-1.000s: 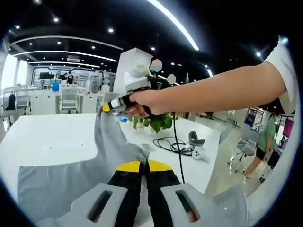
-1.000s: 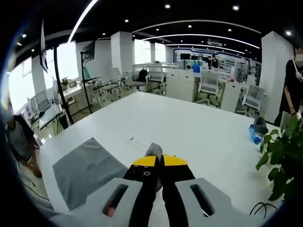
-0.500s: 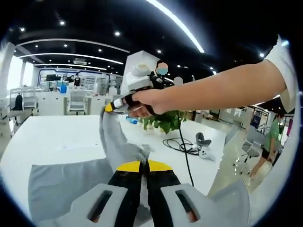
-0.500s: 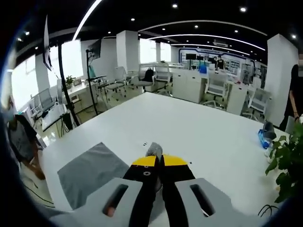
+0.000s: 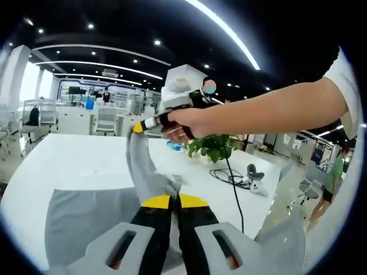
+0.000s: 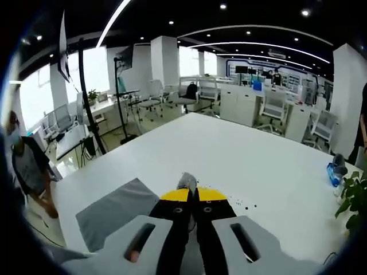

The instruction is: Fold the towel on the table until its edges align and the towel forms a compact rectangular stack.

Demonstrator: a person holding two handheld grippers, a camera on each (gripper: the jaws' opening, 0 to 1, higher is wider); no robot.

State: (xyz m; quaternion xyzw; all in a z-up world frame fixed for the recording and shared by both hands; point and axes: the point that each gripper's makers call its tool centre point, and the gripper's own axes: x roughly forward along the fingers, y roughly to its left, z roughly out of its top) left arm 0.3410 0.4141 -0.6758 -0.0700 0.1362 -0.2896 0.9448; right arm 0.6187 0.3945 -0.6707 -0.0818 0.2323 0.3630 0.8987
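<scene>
Towel [image 5: 92, 220]: grey, partly lifted off the white table [image 5: 63, 166]. In the left gripper view its flat part lies across the lower left of the frame, long axis running left to right. A raised edge climbs from the bottom centre up to the upper middle, forming a narrow ridge. In the right gripper view the flat part [image 6: 117, 212] sits at lower left, its long axis slanting from lower left toward the centre.

Left gripper [image 5: 174, 199]: bottom centre of its view, yellow-tipped jaws clenched together on a bunched corner of the towel. Cloth pokes out just above the tips and spreads to their left.

Right gripper [image 6: 192, 193]: bottom centre of its view, jaws closed on a small grey tuft of towel that stands up just above the tips. In the left gripper view the same gripper [image 5: 150, 124] appears in the upper middle, held by the person's hand [image 5: 186, 121], pinching the top of the raised edge.

Arm [image 5: 275, 109]: reaches in from the right edge of the left gripper view.

Other items, left gripper view: plant [image 5: 213, 148] right of centre, black cable [image 5: 226, 175] and white controller [image 5: 256, 184] on the table to the right.

Right gripper view: blue item [image 6: 334, 172] and plant leaves [image 6: 356, 200] at the right edge, a person [image 6: 28, 172] at the far left.
</scene>
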